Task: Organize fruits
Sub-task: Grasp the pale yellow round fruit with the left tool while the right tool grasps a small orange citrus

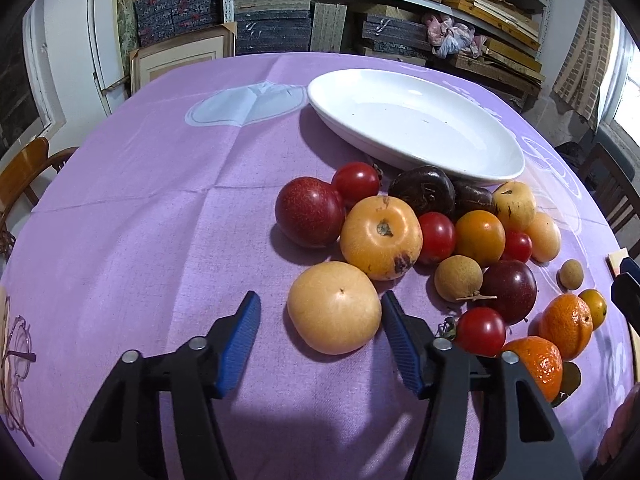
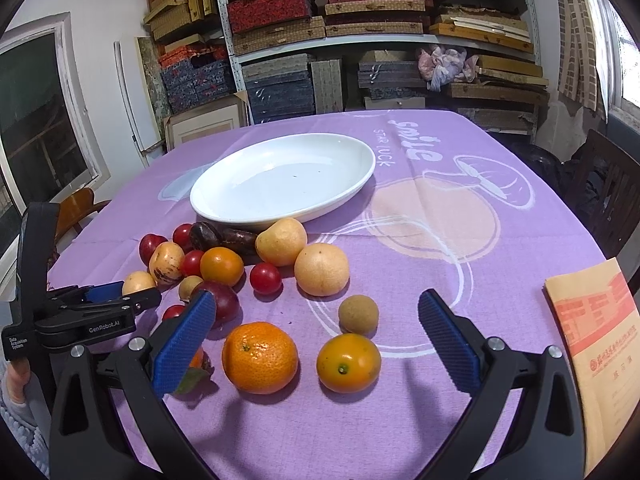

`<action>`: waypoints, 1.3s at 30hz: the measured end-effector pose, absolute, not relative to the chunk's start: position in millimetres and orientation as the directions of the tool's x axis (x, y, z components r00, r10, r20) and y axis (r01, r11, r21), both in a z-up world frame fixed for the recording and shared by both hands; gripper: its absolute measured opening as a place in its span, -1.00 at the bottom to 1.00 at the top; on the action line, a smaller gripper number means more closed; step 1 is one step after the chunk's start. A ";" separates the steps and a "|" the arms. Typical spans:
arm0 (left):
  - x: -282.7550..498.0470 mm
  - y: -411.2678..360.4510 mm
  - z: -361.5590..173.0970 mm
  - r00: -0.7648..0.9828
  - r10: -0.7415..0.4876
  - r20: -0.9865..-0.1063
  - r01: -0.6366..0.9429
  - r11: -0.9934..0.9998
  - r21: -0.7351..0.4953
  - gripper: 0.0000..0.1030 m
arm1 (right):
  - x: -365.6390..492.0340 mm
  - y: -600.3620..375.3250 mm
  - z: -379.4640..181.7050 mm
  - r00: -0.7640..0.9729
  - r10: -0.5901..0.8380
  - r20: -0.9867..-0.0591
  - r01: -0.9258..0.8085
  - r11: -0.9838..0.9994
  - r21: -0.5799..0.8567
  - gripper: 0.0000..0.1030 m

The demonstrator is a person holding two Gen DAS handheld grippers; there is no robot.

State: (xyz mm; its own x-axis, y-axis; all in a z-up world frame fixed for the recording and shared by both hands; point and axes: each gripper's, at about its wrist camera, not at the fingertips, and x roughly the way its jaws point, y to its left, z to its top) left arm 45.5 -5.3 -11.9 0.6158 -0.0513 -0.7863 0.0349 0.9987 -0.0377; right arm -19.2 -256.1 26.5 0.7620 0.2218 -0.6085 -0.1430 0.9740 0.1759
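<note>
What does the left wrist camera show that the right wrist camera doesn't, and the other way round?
Only the left wrist view: printed eyeglasses on the cloth's left edge. Only the right wrist view: a tan booklet with red print, the "smile" lettering, and the whole left gripper. Both: the empty white oval plate, the fruit pile, and open jaws.

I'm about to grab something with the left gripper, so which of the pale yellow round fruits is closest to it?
The large pale yellow fruit lying between the open fingers of the left gripper. The other yellow ones sit farther back in the pile, toward the white plate.
</note>
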 end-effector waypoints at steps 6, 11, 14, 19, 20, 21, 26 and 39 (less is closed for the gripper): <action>47.2 -9.2 -12.6 0.629 -0.067 -0.774 0.071 0.997 -0.029 -0.12 | -18.6 -256.9 25.4 0.759 0.227 -0.610 -0.144 0.973 0.182 0.92; 44.7 -10.3 -13.2 0.637 -0.087 -0.766 0.092 0.995 -0.036 -0.13 | -16.5 -259.1 22.8 0.751 0.247 -0.612 -0.157 0.967 0.199 0.92; 40.4 -7.0 -12.6 0.632 -0.124 -0.765 0.108 0.992 -0.072 -0.13 | -16.6 -258.7 22.6 0.751 0.246 -0.612 -0.156 0.968 0.198 0.92; 30.5 -3.8 -13.9 0.638 -0.098 -0.764 0.102 0.994 -0.042 -0.13 | -19.1 -260.6 21.1 0.726 0.264 -0.634 -0.180 0.964 0.195 0.92; 28.1 -1.6 -14.0 0.637 -0.098 -0.764 0.100 0.994 -0.045 -0.13 | -19.7 -261.3 19.6 0.718 0.265 -0.644 -0.189 0.964 0.186 0.92; 26.2 0.4 -14.1 0.637 -0.101 -0.764 0.098 0.994 -0.049 -0.13 | -21.3 -260.5 17.1 0.704 0.263 -0.660 -0.204 0.965 0.167 0.92; 18.8 6.7 -15.2 0.638 -0.102 -0.763 0.088 0.994 -0.059 -0.13 | -38.2 -262.2 4.3 0.666 0.235 -0.708 -0.274 0.960 0.062 0.92; 14.9 8.0 -15.7 0.638 -0.096 -0.764 0.088 0.995 -0.051 -0.13 | -25.7 -274.9 -4.5 0.645 0.242 -0.725 -0.314 0.949 0.038 0.09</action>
